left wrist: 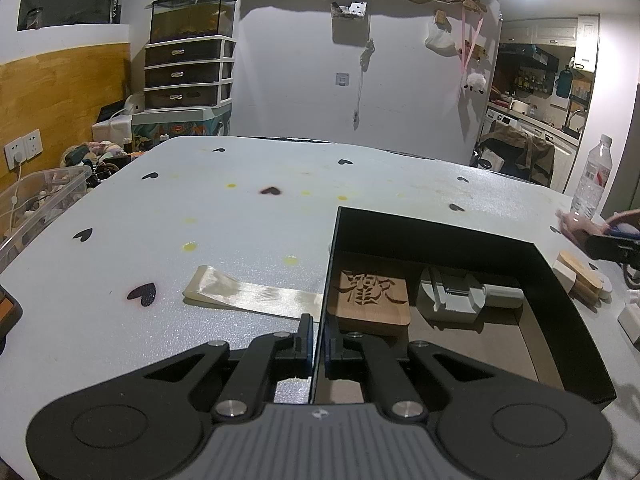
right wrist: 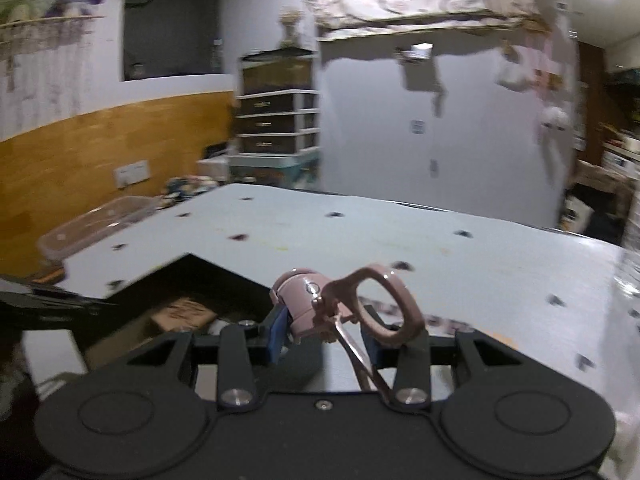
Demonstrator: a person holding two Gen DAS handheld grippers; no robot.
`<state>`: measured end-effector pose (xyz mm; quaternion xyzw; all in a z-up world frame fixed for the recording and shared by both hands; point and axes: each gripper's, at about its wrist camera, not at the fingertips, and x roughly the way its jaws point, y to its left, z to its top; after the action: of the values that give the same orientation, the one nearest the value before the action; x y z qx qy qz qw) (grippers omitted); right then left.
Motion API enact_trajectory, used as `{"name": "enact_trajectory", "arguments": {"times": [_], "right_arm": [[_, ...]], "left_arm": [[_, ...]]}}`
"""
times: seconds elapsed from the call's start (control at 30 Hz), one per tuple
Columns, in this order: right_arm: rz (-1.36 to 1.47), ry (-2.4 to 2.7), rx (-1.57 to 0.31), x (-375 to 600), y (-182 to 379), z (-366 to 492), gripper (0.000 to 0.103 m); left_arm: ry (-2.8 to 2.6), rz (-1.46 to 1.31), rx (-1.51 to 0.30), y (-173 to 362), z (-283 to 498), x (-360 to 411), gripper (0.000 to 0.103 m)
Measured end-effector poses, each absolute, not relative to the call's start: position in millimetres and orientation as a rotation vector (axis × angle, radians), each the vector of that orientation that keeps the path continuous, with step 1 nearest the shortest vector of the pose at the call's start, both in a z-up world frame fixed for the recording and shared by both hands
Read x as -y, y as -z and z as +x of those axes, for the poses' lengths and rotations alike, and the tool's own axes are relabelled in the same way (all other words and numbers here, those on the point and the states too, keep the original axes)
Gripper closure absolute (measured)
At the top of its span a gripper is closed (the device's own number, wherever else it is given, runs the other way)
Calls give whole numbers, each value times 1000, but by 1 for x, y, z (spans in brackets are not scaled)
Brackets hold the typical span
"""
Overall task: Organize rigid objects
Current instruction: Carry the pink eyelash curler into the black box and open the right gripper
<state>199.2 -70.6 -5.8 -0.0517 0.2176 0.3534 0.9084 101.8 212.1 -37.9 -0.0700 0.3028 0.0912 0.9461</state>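
My left gripper is shut on the near left wall of a black box. Inside the box lie a carved wooden block and a grey plastic tool. My right gripper is shut on a pink tool with ring handles and holds it above the table, to the right of the box. The right gripper also shows at the right edge of the left wrist view. The right wrist view is blurred.
A cream ribbon strip lies on the heart-patterned table left of the box. Wooden and white pieces sit right of the box. A water bottle stands far right. A clear bin sits off the left edge.
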Motion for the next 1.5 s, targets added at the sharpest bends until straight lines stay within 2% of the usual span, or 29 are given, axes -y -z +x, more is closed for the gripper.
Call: {"name": "enact_trajectory", "arguments": {"times": [0.3,0.43,0.83,0.87,0.93,1.1,1.5], "right_arm": [[-148,-955,-536,18,8,185,62],[-228,-1020,-606,-3,17,182,62],[-462,-1016,-653,-38,35,197,62],[-468,-1010,-654,-38,35,198,58],[-463,-1003,-645,-36,34,197,40],[-428,-1017,-620,-29,26,192,23],[-299,-1003,-616,-5,7,188,5]], "left_arm": [[-184,-146,-616,38,102,-212,98],[-183,-147,-615,38,102,-212,99],[-182,-149,-617,38,103,-211,99],[-182,-149,-617,39,103,-211,99],[-182,-150,-617,39,103,-210,99],[-181,-150,-617,39,104,-210,99],[-182,-149,-619,41,105,-210,99]]}}
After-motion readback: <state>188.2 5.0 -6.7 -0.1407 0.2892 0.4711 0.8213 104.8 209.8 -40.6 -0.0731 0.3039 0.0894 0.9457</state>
